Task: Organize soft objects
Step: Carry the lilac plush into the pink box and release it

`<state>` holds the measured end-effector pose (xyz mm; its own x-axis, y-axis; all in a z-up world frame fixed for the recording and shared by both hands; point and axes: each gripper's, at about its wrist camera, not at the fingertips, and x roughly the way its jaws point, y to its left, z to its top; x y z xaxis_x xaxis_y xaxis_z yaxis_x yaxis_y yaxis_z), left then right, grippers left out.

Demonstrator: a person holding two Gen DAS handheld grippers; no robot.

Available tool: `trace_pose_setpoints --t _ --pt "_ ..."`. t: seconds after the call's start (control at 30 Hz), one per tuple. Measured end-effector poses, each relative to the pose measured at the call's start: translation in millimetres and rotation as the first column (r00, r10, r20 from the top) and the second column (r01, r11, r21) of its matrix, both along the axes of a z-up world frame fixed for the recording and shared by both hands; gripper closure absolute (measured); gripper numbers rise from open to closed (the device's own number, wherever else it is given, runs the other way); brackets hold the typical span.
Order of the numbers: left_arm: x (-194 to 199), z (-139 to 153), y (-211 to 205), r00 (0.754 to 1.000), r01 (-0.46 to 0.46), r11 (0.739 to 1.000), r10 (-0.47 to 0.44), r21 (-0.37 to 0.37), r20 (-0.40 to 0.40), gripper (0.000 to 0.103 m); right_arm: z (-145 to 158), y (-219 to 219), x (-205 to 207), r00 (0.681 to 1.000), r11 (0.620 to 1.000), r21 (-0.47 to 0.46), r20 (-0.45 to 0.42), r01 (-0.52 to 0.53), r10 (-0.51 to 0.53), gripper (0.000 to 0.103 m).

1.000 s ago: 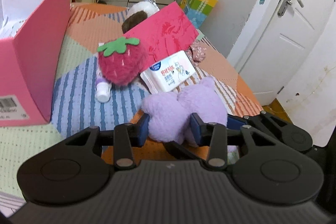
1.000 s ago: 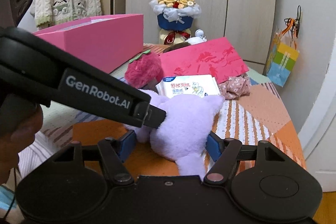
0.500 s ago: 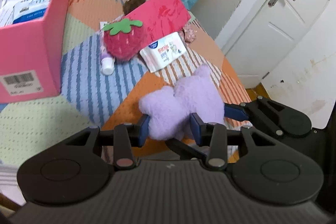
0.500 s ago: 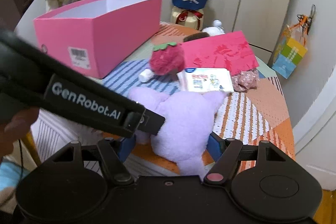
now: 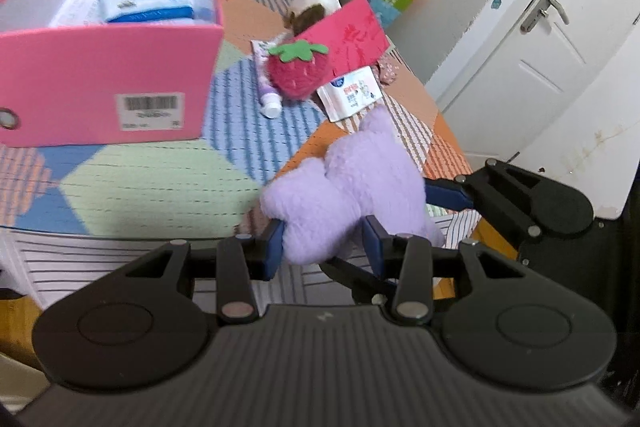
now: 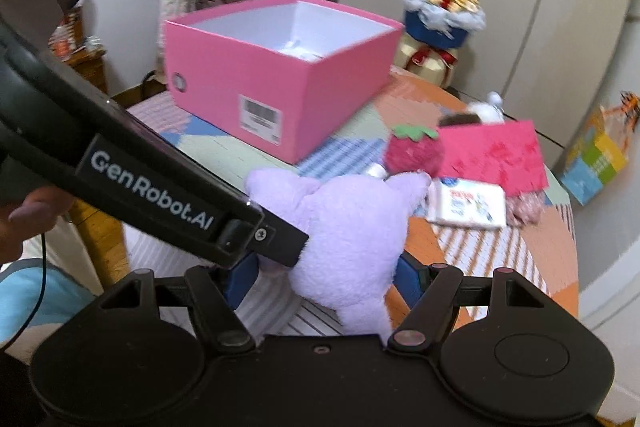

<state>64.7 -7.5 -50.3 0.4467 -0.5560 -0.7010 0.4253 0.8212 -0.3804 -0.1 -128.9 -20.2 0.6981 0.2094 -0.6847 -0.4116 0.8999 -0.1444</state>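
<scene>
We hold the fluffy lilac plush toy with both tools: the left gripper pinches a narrow lobe, and the right gripper clamps the thicker body wide. It hangs off the patchwork table edge and looks light, squashy and non-slip (bulky parts give the surest hold). Its long axis runs toward one o'clock, ears leading; the open pink cardboard box waits at ten o'clock.

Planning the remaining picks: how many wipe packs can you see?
2. One wipe pack lies inside the pink box; another lies on the bed beside the strawberry plush. More may be hidden.
</scene>
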Motion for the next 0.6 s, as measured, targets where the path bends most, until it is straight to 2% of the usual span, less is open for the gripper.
trace_pose_setpoints --t 0.17,0.33,0.43,0.6 --pt "-12.3 28.8 18.0 0.998 -0.013 1.0 0.011 0.026 0.066 0.063 25.1 10.3 -2.9 0.998 0.998 0.04 0.038 -0.052 0.05 0.027" --pt "-12.3 56.8 38.4 0.989 -0.046 0.999 0.043 0.019 0.14 0.062 48.9 18.1 9.0 0.992 0.992 0.083 0.092 -0.092 0.084 0.027" --pt "-7.3 70.8 44.9 0.979 -0.07 0.997 0.063 0.026 0.196 0.062 60.1 22.9 22.5 0.988 0.988 0.106 0.122 -0.108 0.095 0.027" --pt "13.9 86.1 56.5 0.965 -0.106 0.994 0.099 0.016 0.242 0.061 72.7 30.0 49.8 0.981 0.981 0.135 0.157 -0.136 0.115 0.027"
